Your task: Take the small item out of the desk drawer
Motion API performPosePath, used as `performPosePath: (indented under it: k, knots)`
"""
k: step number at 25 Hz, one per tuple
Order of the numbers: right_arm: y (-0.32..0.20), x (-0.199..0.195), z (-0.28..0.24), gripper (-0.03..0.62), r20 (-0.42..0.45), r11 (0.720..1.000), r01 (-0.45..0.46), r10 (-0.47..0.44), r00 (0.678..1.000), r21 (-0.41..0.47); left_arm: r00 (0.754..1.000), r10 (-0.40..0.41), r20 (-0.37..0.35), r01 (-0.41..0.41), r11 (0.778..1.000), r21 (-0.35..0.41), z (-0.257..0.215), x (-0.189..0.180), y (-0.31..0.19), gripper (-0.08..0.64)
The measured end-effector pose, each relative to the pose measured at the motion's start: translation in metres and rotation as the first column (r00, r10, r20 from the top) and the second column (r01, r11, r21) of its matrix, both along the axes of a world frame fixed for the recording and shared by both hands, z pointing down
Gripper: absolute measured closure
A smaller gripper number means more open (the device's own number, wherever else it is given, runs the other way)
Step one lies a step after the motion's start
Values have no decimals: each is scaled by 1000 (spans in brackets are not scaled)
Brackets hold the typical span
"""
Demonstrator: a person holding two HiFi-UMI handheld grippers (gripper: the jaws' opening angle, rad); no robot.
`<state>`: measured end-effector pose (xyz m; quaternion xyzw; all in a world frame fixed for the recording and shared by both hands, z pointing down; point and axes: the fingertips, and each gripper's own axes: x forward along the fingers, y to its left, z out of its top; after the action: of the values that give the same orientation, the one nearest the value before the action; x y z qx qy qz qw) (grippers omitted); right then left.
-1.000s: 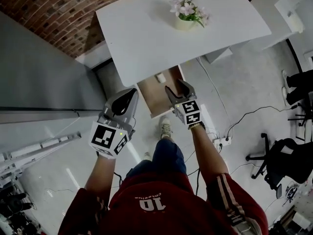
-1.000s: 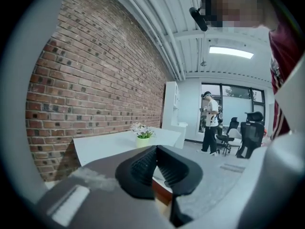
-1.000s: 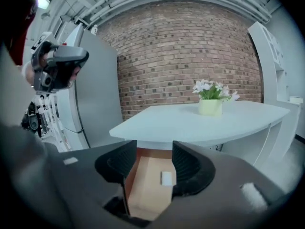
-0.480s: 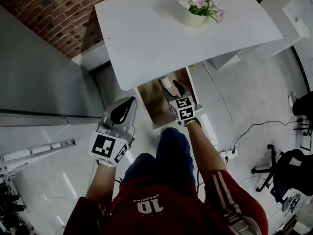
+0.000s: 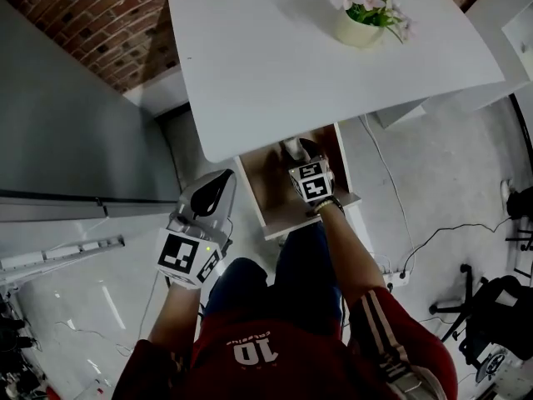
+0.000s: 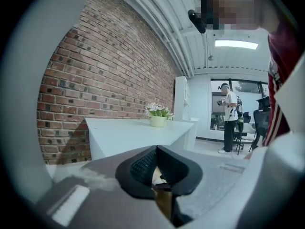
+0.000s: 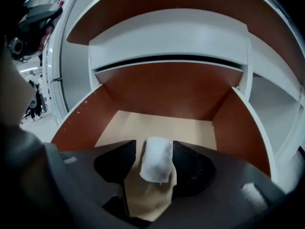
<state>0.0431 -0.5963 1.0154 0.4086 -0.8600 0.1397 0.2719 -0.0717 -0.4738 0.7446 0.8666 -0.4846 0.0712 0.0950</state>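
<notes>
The drawer (image 5: 287,222) stands pulled out from under the desk (image 5: 275,65), at 6 o'clock from the desk's near edge in the head view. The right gripper (image 5: 300,150) reaches down into it. In the right gripper view, its jaws are spread apart with the small white item (image 7: 156,159) between them, lying on the drawer's tan floor near the front. The item sits closer to the right jaw, but contact cannot be made out.

The left gripper (image 5: 223,177) hangs outside the drawer, at 8 o'clock from it, its jaws drawn together on nothing. A flower pot (image 5: 360,30) stands on the desk at 1 o'clock from the drawer.
</notes>
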Motion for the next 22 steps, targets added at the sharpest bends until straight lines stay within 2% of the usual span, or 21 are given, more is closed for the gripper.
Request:
performPosePath:
  k: [2,4,7,15,22]
  knots:
    - [-4,3,14,365,-39,999,-6,4,999,-50,1000,-15,-3,15,1000,-12,4,-4,-2,558]
    - [-4,6,21,420,-66,994,-12,5,998,-105,1000,-18,-5,18,1000,-23,5,-7,-3,558]
    - [3,6,7,426,-64,993,-5,-2,998,-115,1000,-8,0,8,1000,-25,-8,-6,-1,558]
    - [35,15,-93,426,-40,996,-58,55,998,-73,999,31,-26,-31,999,-11,-98,-6,14,558]
    - [86,32,-192,428,-38,988,-139,136,990,-74,997,68,-38,-68,998,19,-189,-12,60,557]
